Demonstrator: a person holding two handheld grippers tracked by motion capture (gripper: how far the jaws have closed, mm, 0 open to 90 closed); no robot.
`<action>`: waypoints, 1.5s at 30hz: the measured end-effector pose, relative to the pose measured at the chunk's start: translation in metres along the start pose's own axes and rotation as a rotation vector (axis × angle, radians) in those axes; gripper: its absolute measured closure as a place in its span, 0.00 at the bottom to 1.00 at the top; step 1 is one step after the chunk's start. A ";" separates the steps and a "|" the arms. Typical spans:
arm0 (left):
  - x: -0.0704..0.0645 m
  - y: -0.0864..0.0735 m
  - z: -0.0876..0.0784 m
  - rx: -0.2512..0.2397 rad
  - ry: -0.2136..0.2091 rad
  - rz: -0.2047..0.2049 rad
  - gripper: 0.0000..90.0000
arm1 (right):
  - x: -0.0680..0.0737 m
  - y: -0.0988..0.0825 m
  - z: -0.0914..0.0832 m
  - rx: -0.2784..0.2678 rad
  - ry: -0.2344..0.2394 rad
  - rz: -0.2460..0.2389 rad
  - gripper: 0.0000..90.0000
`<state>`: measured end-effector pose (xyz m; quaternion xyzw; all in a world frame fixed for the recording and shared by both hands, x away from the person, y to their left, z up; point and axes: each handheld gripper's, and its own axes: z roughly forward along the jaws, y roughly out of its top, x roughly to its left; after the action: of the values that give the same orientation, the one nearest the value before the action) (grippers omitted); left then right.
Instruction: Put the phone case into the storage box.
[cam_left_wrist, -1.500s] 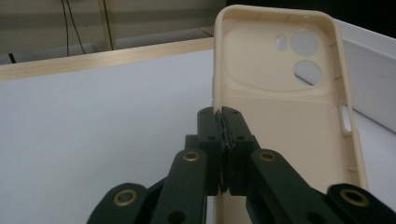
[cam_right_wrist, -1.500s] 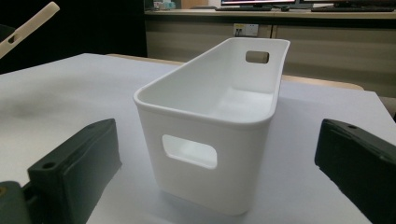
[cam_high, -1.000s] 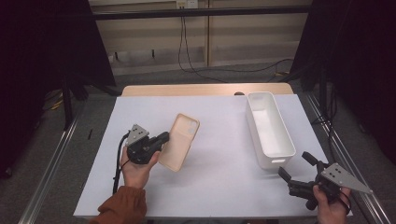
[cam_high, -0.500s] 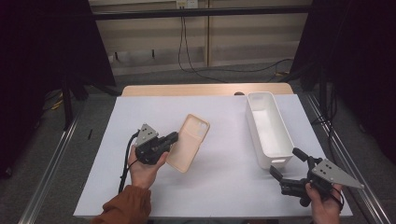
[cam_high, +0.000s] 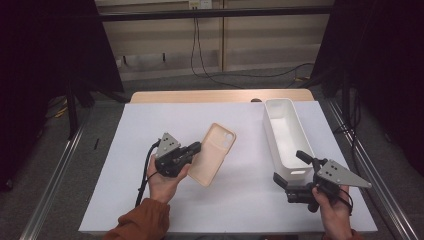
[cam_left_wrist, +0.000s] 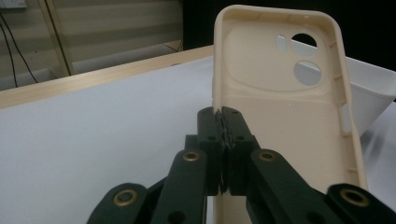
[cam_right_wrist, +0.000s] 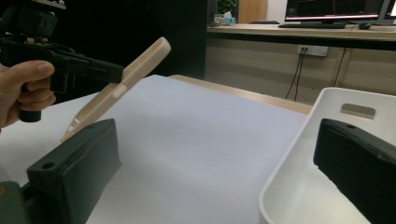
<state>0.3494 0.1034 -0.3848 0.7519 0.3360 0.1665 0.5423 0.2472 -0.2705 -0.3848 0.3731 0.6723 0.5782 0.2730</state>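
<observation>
A beige phone case hangs tilted above the white table, its inner side with the camera cut-outs facing the left gripper view. My left gripper is shut on the case's long edge, jaws pressed together on the rim. The right gripper view catches the case edge-on, slanting up to the right. My right gripper is open and holds nothing. It sits at the near end of a white bin, one jaw outside the bin's rim and the other over its inside.
The bin stands lengthwise along the table's right side and looks empty. A white sheet covers the table, with a wooden strip at the far edge. Metal rails run along both sides, and cables lie on the floor behind.
My left gripper has carried the phone case to the right, toward the middle of the table. My right gripper has moved left and forward to the bin's near end.
</observation>
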 end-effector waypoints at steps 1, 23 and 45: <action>-0.002 0.001 0.001 0.000 -0.004 0.002 0.98 | 0.001 0.001 0.002 0.000 0.006 -0.001 0.00; -0.022 0.010 0.021 -0.003 -0.044 0.042 0.98 | 0.015 0.014 0.051 0.035 0.114 -0.017 0.00; -0.023 0.007 0.022 -0.019 -0.037 0.046 0.98 | 0.015 0.022 0.093 0.053 0.163 -0.010 0.37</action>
<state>0.3488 0.0709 -0.3832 0.7570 0.3072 0.1683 0.5516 0.3172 -0.2038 -0.3797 0.3286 0.7093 0.5872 0.2100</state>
